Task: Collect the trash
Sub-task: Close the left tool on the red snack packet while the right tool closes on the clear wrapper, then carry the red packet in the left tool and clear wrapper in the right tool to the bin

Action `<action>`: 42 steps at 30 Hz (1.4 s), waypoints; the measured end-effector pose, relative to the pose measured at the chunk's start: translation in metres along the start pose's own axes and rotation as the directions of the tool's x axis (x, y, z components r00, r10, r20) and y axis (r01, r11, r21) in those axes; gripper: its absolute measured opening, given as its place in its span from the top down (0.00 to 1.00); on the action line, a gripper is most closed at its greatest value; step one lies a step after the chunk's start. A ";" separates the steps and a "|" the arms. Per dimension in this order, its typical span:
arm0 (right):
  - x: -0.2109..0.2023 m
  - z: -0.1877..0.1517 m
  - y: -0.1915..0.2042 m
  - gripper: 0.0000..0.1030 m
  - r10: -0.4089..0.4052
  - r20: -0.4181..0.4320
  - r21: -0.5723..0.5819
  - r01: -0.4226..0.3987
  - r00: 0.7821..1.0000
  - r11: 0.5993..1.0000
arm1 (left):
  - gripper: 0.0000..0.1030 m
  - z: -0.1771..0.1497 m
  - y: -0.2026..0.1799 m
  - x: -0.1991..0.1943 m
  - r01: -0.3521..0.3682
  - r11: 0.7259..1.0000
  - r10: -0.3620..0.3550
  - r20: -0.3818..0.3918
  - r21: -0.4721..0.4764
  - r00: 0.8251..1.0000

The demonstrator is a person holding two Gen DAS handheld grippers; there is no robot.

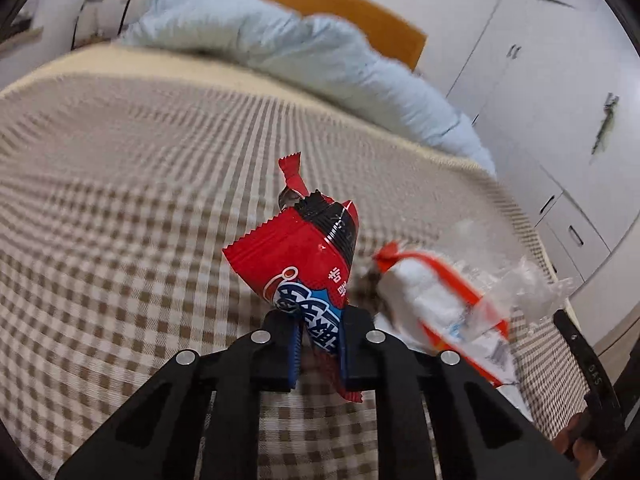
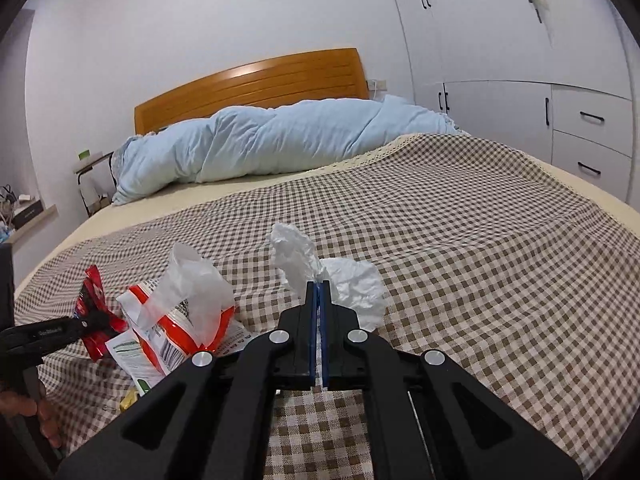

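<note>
My left gripper (image 1: pixel 318 322) is shut on a red snack wrapper (image 1: pixel 304 252) and holds it above the checked bedspread (image 1: pixel 120 200); the wrapper also shows in the right wrist view (image 2: pixel 94 312), in the left gripper (image 2: pixel 90 324). My right gripper (image 2: pixel 319 286) is shut on a crumpled white tissue (image 2: pixel 352 284) that hangs just over the bedspread (image 2: pixel 480 260). An orange and white plastic bag (image 1: pixel 444 304) with clear film lies on the bed right of the left gripper, and also shows in the right wrist view (image 2: pixel 180 320).
A light blue duvet (image 2: pixel 280 140) is bunched along the wooden headboard (image 2: pixel 256 80). White wardrobes and drawers (image 2: pixel 580 120) stand along the right of the bed. A small side table (image 2: pixel 90 164) stands at the far left. A printed paper (image 2: pixel 132 354) lies under the bag.
</note>
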State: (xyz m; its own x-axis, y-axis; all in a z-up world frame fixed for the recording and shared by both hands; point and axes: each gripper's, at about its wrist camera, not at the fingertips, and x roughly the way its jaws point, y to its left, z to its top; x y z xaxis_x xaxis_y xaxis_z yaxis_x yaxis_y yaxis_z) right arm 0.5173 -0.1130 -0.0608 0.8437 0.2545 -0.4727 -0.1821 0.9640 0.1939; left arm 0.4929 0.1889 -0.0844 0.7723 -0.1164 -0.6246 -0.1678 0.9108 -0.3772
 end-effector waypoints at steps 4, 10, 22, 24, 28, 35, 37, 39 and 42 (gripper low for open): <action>-0.003 0.001 -0.006 0.99 0.005 0.015 0.033 -0.006 1.000 0.999 | 0.89 -0.005 -0.019 -0.037 0.010 0.998 -0.018 0.123 0.065 0.992; -0.007 0.002 -0.006 0.99 0.006 0.034 0.034 -0.007 0.999 0.999 | 0.89 -0.015 -0.042 -0.049 -0.008 0.988 -0.020 0.184 0.153 0.983; -0.069 0.001 0.021 0.99 0.007 0.091 -0.109 0.003 0.996 0.994 | 0.89 -0.047 -0.100 -0.120 0.070 0.962 -0.114 0.157 0.264 0.981; -0.083 0.002 0.022 0.99 0.011 0.099 -0.126 0.001 0.995 0.992 | 0.89 -0.052 -0.102 -0.135 0.091 0.959 -0.135 0.151 0.268 0.979; -0.110 0.004 0.022 0.99 0.012 0.108 -0.150 0.004 0.994 0.989 | 0.89 -0.056 -0.104 -0.169 0.121 0.961 -0.160 0.143 0.249 0.977; -0.158 -0.003 0.027 0.99 0.034 0.110 -0.169 -0.015 0.993 0.986 | 0.89 -0.069 -0.102 -0.214 0.129 0.963 -0.163 0.132 0.238 0.978; -0.171 -0.004 0.029 0.99 0.037 0.115 -0.176 -0.017 0.993 0.984 | 0.89 -0.075 -0.102 -0.226 0.129 0.962 -0.165 0.133 0.242 0.977; -0.186 -0.006 0.032 0.99 0.045 0.122 -0.182 -0.023 0.992 0.983 | 0.89 -0.081 -0.100 -0.238 0.134 0.961 -0.169 0.129 0.242 0.977; -0.208 -0.008 0.038 0.99 0.058 0.138 -0.196 -0.030 0.989 0.980 | 0.89 -0.087 -0.101 -0.253 0.138 0.959 -0.174 0.131 0.246 0.976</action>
State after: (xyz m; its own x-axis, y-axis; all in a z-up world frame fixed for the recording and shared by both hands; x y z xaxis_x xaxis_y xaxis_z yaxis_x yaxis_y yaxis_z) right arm 0.3306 -0.1284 0.0379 0.8931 0.2969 -0.3379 -0.3031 0.9523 0.0355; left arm 0.2612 0.0920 0.0524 0.8633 -0.2205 -0.4539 0.0964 0.9550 -0.2805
